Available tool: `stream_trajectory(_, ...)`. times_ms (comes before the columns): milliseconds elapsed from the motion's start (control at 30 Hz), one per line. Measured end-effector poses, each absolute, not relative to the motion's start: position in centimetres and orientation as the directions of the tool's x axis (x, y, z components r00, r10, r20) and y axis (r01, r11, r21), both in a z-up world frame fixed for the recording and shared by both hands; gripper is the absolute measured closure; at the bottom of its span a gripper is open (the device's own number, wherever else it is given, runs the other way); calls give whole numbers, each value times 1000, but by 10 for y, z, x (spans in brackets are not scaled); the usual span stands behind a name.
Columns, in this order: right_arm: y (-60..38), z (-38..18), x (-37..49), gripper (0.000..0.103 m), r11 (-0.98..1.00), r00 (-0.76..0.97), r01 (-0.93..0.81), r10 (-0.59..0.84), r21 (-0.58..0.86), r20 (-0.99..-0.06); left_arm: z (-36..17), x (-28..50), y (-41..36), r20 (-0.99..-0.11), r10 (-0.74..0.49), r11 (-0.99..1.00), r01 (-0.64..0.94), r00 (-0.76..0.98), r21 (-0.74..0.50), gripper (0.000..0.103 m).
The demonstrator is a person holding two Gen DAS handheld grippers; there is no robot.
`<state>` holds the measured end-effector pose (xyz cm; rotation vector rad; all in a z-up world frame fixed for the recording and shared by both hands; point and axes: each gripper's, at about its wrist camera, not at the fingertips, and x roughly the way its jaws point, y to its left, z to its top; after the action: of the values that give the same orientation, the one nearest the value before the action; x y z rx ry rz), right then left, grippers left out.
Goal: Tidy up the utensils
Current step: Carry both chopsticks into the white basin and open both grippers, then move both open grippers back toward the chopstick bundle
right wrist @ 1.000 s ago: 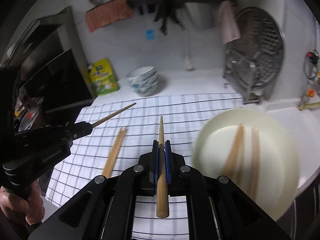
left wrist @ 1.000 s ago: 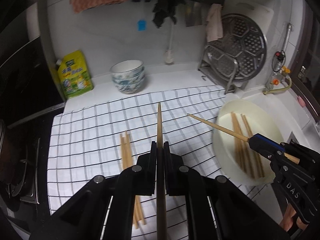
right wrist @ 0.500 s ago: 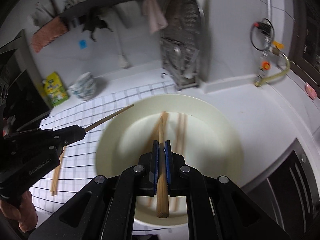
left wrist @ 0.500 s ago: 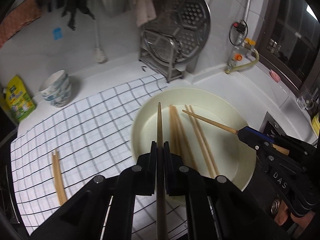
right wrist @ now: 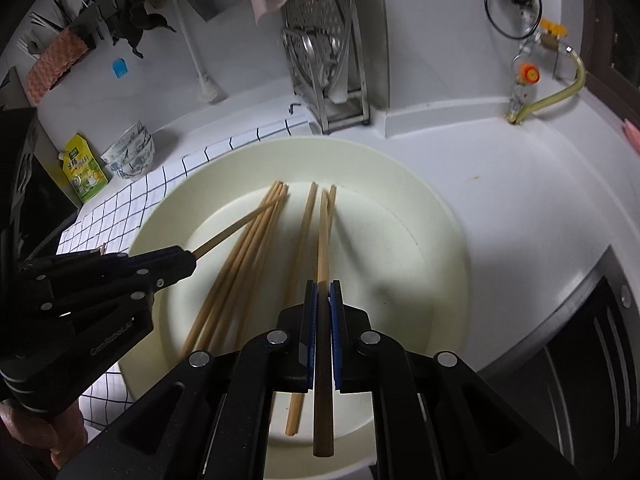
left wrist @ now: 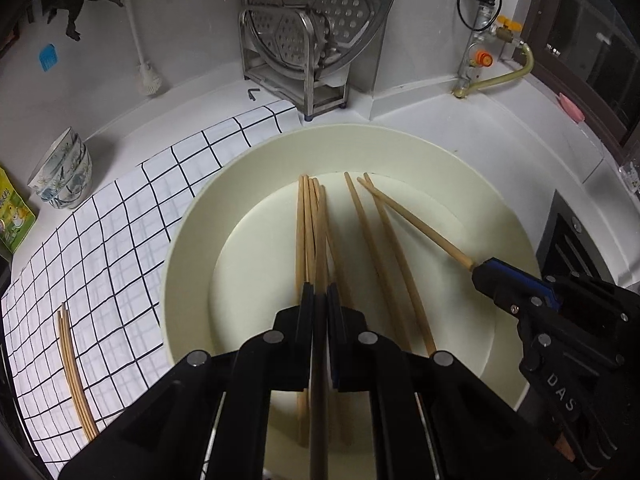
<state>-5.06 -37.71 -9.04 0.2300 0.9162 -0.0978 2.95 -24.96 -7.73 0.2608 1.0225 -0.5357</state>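
A large cream plate (left wrist: 460,184) (right wrist: 420,216) holds several wooden chopsticks (left wrist: 306,232) (right wrist: 248,248). My left gripper (left wrist: 319,296) is shut on one chopstick (left wrist: 320,248) and holds it low over the plate, along the left bunch. My right gripper (right wrist: 323,290) is shut on another chopstick (right wrist: 322,236) over the plate's right pair. Each gripper shows in the other's view, the right one (left wrist: 480,270) and the left one (right wrist: 188,258). Two more chopsticks (left wrist: 74,372) lie on the checked cloth (left wrist: 120,248) at the left.
A metal rack with a steamer tray (left wrist: 316,28) stands behind the plate. Stacked patterned bowls (left wrist: 60,176) and a green pouch (left wrist: 14,216) sit at the far left. A tap hose (left wrist: 500,76) is at the back right. The counter edge and a dark cabinet (right wrist: 592,360) lie right.
Both grippers have swung right from over the checked cloth to over the plate and come lower, each still holding its chopstick.
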Motion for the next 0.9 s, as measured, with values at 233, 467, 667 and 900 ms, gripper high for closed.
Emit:
stream_trajectory(233,-379,-101,-39,97,972,579,161,49,174,-814,-84,41,-258,-875,-277,852,523,398,-32,95)
stream_trajectory(467,-385,-90,-45,77,969,597,171,43,180,-801,-71,41,-242,-861,-270,878,478,432,-36,37)
stream_trajectory(667,-380,-80,-52,67,967,612,170,47,190,-790,-55,39,-224,-850,-266,892,451,454,-38,36)
stream_trajectory(900,-361,-66,-56,67,968,624,151,63,200,-778,-36,34,-198,-833,-267,903,428,484,-41,35)
